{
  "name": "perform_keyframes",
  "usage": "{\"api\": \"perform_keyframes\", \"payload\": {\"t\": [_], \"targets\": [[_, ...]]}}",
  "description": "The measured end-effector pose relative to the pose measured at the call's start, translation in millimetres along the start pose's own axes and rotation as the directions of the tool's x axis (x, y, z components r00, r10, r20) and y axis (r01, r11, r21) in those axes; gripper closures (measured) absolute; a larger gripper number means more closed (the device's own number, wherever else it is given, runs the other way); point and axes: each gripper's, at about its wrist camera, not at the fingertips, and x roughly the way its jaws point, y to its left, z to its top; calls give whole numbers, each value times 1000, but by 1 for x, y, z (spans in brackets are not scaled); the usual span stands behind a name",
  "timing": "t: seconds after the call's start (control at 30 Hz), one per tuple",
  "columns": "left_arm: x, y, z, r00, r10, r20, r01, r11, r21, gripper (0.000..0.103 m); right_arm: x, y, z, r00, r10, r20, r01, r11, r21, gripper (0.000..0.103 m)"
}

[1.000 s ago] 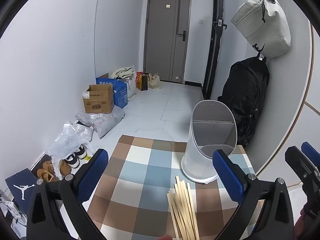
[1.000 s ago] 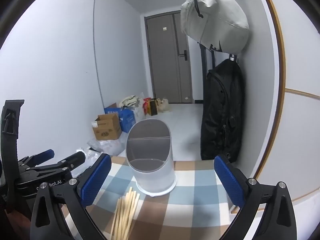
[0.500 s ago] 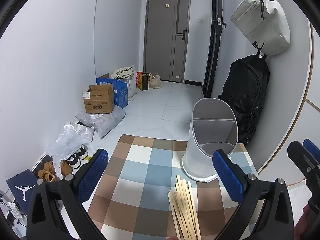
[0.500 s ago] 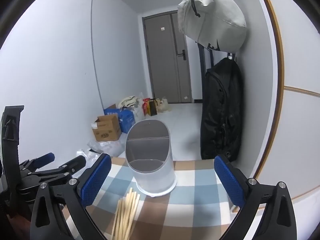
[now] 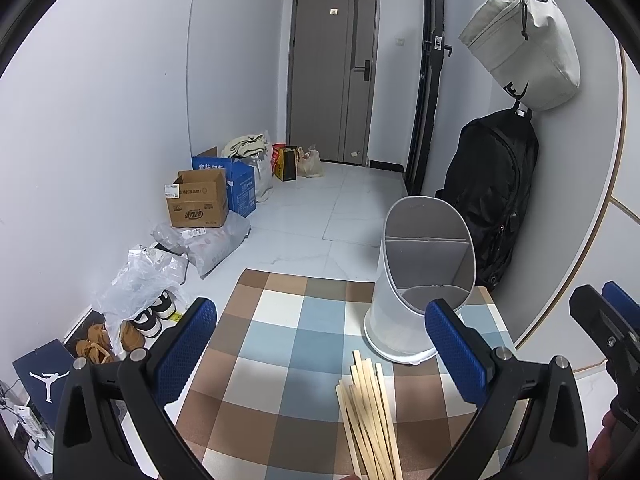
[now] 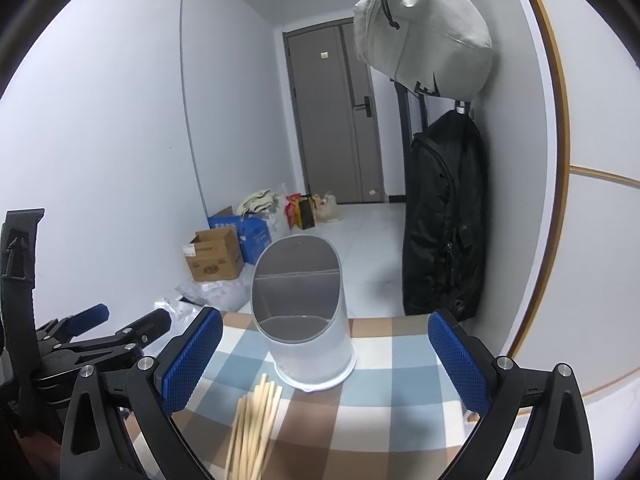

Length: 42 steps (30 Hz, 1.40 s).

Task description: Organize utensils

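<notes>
A white Jumpman logo marks the dark shoebox [image 5: 40, 376]; carton printing is too blurred to read.

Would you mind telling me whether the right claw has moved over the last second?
Yes, slightly: in the right wrist view the utensil holder sits marginally lower and rightward, while the chopsticks stay beside it.

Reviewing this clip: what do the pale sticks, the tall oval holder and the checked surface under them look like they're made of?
Pale flat chopsticks: likely bamboo or light wood, matte, given the uniform tan colour and squared ends. Tall white oval utensil holder: seemingly plastic, with translucent frosted walls, a thin rim and a moulded grey divider. Brown, blue and white checked cloth: looks like woven fabric, matte, though a printed vinyl can't be ruled out.
</notes>
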Motion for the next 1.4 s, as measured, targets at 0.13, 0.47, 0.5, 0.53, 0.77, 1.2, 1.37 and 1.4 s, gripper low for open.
{"api": "perform_keyframes", "payload": {"t": [0.13,0.47,0.5,0.53,0.77,1.2,1.37,1.4], "targets": [[0,-1,-1,1000,4,3,-4,1000,1,2,1,-1,-1,1000,-2,-5,2,1000,8,0],[0,0,0,1000,-2,-1,2,1000,-4,2,0,-4,-2,1000,-4,-15,4,1000,16,0],[0,0,0,1000,-3,-2,3,1000,-6,2,0,-4,-1,1000,-5,-16,5,1000,18,0],[0,0,0,1000,-4,-3,4,1000,-8,2,0,-5,-2,1000,-6,-17,6,1000,20,0],[1,2,0,1000,-6,-8,6,1000,-11,2,2,-3,-1,1000,-5,-15,5,1000,9,0],[2,6,-2,1000,-8,-27,7,1000,-17,2,7,-2,-4,999,1,-40,-1,1000,-1,0],[9,11,-4,997,-15,-71,13,1000,-22,2,15,-2,-5,998,16,-62,-15,1000,9,0],[12,13,-5,996,-20,-89,17,1000,-24,2,16,-3,-5,998,20,-65,-19,1000,12,0]]}}
